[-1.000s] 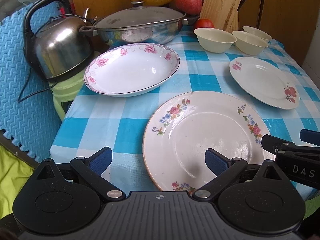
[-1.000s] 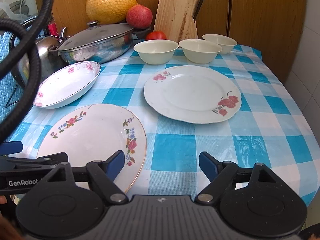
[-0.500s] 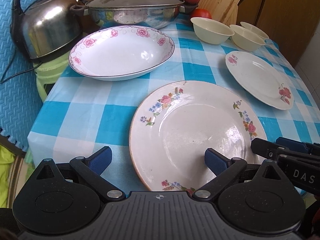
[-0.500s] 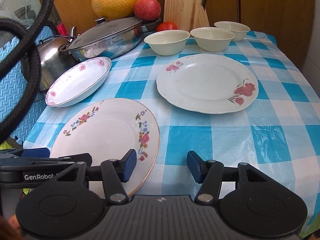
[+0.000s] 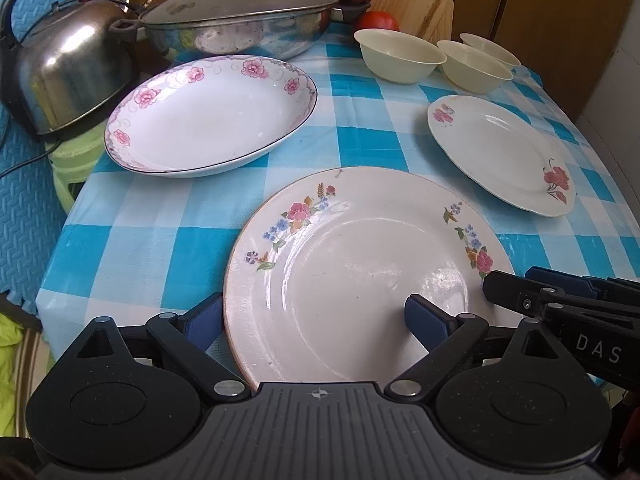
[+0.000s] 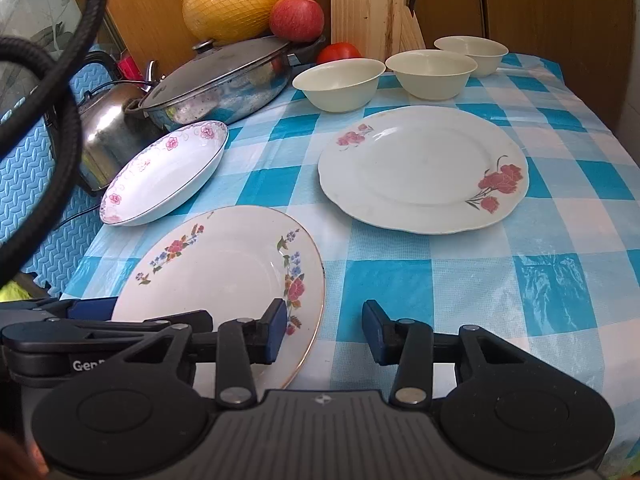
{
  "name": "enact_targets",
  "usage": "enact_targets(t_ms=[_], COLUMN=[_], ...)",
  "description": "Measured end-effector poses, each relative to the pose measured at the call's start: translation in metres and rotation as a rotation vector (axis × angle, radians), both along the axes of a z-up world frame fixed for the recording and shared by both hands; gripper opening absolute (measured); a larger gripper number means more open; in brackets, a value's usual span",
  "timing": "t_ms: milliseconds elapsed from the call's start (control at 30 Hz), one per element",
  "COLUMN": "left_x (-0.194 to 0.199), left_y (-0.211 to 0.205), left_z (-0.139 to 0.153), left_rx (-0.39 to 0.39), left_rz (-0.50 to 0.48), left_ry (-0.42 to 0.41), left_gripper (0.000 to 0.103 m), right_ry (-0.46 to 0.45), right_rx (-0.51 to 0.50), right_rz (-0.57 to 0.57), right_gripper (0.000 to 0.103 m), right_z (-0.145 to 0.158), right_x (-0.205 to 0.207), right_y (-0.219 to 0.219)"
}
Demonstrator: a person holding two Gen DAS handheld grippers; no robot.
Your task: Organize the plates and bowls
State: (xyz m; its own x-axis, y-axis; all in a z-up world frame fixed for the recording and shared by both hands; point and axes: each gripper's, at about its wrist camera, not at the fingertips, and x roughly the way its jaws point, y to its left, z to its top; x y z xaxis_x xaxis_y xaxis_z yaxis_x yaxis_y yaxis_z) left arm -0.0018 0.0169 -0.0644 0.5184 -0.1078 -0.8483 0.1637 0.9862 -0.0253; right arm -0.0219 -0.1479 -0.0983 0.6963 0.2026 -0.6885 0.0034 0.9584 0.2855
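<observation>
Both tongs pitched downward over the near edge of the table (image 6: 500,288).

Right tongs (image 6: 325,330): jaws closing, part-way in. Left pad over the near right rim of the flowered plate (image 6: 224,268), right pad over bare checked cloth; rim between the pads, not yet pinched.

Left tongs (image 5: 314,320): jaws spread wide, straddling the near left rim of the same flowered plate (image 5: 360,280); right pad over the plate's well, left pad just outside the rim. No pressing contact evident.

Flowered plate flat at the near edge of the table, nothing on it. Right tongs visible at its right rim (image 5: 560,300) in the left view.

Beyond, left: deep pink-flowered dish (image 5: 212,116), empty. Beyond, right: red-flowered plate (image 6: 424,168), empty, well apart from the flowered plate.

Far edge: three cream bowls (image 6: 432,72) in a row, all empty, unstacked.

Far left: lidded steel pan (image 6: 224,80), kettle (image 5: 68,76) beside it. Behind: netted pomelo (image 6: 232,4), apple (image 6: 296,18), tomato (image 6: 338,53), wooden knife block (image 6: 368,4).
</observation>
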Motion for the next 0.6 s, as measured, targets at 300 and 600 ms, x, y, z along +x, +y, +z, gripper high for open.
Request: enact_targets(t_ms=[300,600], left_x=[0.001,-0.002], left_y=[-0.004,-0.008], left_z=[-0.002,0.001], left_rx=[0.007,-0.021], left_rz=[0.0,-0.025], left_ry=[-0.003,-0.014], left_gripper=[0.101,0.097], right_ry=[0.029,-0.004], right_rx=[0.125,0.092], right_rz=[0.031,0.009], right_gripper=[0.02,0.02], right_z=[-0.003,0.004], right_x=[0.004,-0.005], right_y=[-0.01,-0.014])
